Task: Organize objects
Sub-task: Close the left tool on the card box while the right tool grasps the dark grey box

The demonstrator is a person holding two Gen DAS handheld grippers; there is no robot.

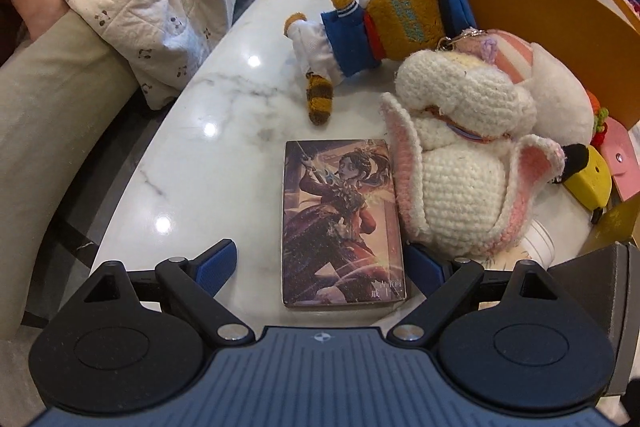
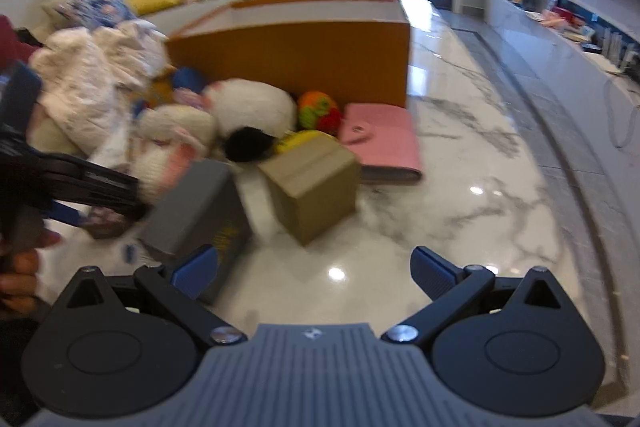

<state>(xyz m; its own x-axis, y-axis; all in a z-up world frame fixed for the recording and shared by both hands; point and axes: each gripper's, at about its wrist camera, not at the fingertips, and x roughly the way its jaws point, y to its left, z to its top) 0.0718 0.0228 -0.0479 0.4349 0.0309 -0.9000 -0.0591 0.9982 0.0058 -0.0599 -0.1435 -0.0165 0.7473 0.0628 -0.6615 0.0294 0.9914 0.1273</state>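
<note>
Your left tongs (image 1: 320, 265) stand wide apart and hold nothing; the illustrated card box (image 1: 343, 223) lies flat on the white marble counter (image 1: 224, 115) between the two blue pads, its near end about level with them. The right pad sits just beside the box's right edge, whether touching I cannot tell; the left pad stands apart with bare counter between.

Your right tongs (image 2: 316, 269) are also wide and empty, low over bare counter at the right of the pile. That view is blurred; fine detail is not readable there.

Risks, as judgement:
- The crocheted rabbit (image 1: 460, 171) lies against the box's far right edge, one pink-lined ear draped near it. Closing on the box may pinch that ear or drag the rabbit along.
- The counter is glossy and the box thin and flat. If the pads close unevenly, the box may skid left instead of seating.
- In the right view the grey box (image 2: 196, 203) sits just beside your left pad, leaning among the clutter with the cardboard box (image 2: 316, 183) next to it. A sideways drift would likely nudge it.

Orientation: the card box's long axis runs near-to-far, roughly in line with your left tongs, so the pads face its long edges. Its printed text sits at the near end.

The orange bin (image 1: 520, 3) stands at the far right, behind the tiger plush (image 1: 384, 23), probably the destination.
</note>
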